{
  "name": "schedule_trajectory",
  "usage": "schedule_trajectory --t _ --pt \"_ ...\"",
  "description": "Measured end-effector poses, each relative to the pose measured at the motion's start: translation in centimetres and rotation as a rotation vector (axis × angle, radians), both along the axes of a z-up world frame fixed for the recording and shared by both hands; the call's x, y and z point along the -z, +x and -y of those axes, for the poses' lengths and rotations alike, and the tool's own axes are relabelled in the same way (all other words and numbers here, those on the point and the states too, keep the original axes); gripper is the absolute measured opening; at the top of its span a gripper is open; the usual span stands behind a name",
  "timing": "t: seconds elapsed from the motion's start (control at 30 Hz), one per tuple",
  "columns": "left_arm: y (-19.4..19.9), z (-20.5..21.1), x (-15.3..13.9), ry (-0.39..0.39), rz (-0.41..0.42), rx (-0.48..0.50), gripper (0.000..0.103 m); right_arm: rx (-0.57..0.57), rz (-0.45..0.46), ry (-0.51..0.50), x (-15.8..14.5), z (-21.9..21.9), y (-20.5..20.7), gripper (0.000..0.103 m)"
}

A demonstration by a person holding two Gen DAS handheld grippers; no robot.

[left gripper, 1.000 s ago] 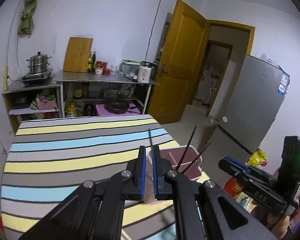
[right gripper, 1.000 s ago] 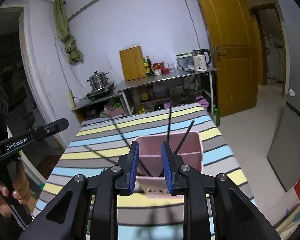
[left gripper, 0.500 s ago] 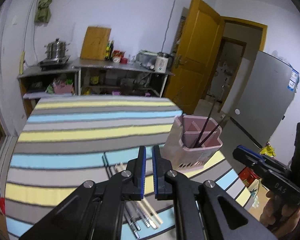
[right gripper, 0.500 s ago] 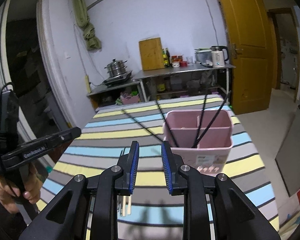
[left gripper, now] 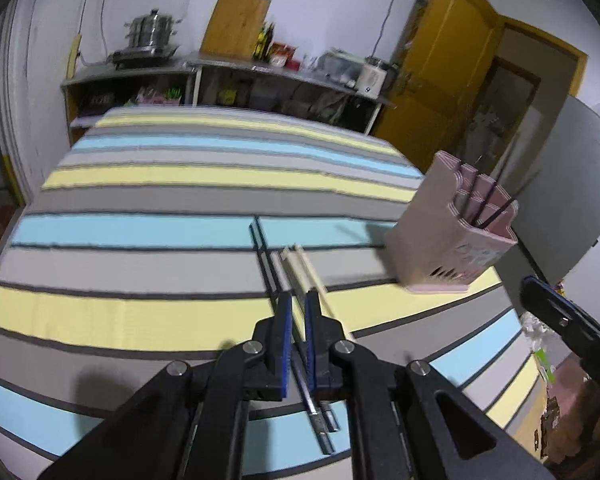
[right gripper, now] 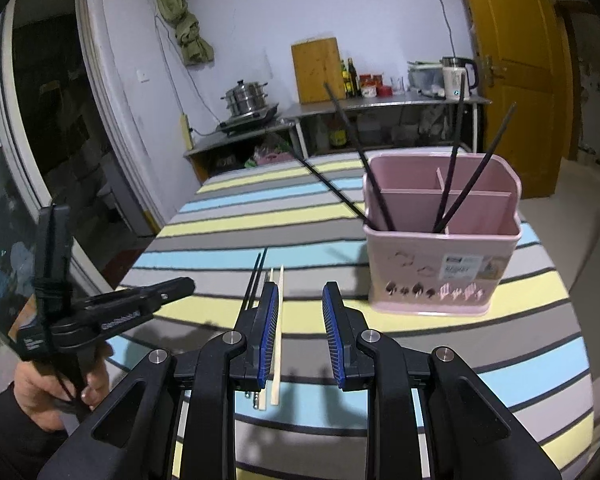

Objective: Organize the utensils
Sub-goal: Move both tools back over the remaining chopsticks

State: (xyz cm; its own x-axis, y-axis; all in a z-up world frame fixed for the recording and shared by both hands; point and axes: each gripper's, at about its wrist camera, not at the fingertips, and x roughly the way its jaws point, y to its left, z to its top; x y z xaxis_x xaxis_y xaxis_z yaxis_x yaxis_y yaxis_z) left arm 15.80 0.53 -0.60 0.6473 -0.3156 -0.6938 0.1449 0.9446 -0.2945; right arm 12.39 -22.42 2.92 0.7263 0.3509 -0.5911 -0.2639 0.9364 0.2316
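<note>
Jaws: your left gripper (left gripper: 296,312) pressed together, right gripper (right gripper: 300,304) spread, both empty. Both have descended toward the loose chopsticks (right gripper: 275,320); pink holder (right gripper: 440,248) at 1 o'clock awaits.

Striped table (right gripper: 220,236): pink caddy (right gripper: 440,272), chopsticks (right gripper: 277,320) (loose, flat).

Table (right gripper: 228,236): holder (right gripper: 440,264) near right edge, four chopsticks (right gripper: 456,172) standing in it. Loose chopsticks (right gripper: 277,320) lie left of holder, toward near edge. Shelves (right gripper: 380,102) behind table.
</note>
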Motion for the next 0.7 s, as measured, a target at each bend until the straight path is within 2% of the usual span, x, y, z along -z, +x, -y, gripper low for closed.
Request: schedule_trajectory --t 0.3,0.5,0.7 --pt "3.2 0.8 4.1 0.013 -0.081 -0.024 0.007 -0.028 -0.072 -0.001 3.0 -0.9 1.6 0.024" --pt "5.0 1.5 5.6 0.031 -0.110 -0.031 0.007 -0.034 -0.099 -0.003 4.1 -0.8 2.5 0.024" --pt "5.7 1.5 6.3 0.049 -0.106 -0.041 0.014 -0.031 -0.110 -0.004 4.3 -0.8 3.1 0.024"
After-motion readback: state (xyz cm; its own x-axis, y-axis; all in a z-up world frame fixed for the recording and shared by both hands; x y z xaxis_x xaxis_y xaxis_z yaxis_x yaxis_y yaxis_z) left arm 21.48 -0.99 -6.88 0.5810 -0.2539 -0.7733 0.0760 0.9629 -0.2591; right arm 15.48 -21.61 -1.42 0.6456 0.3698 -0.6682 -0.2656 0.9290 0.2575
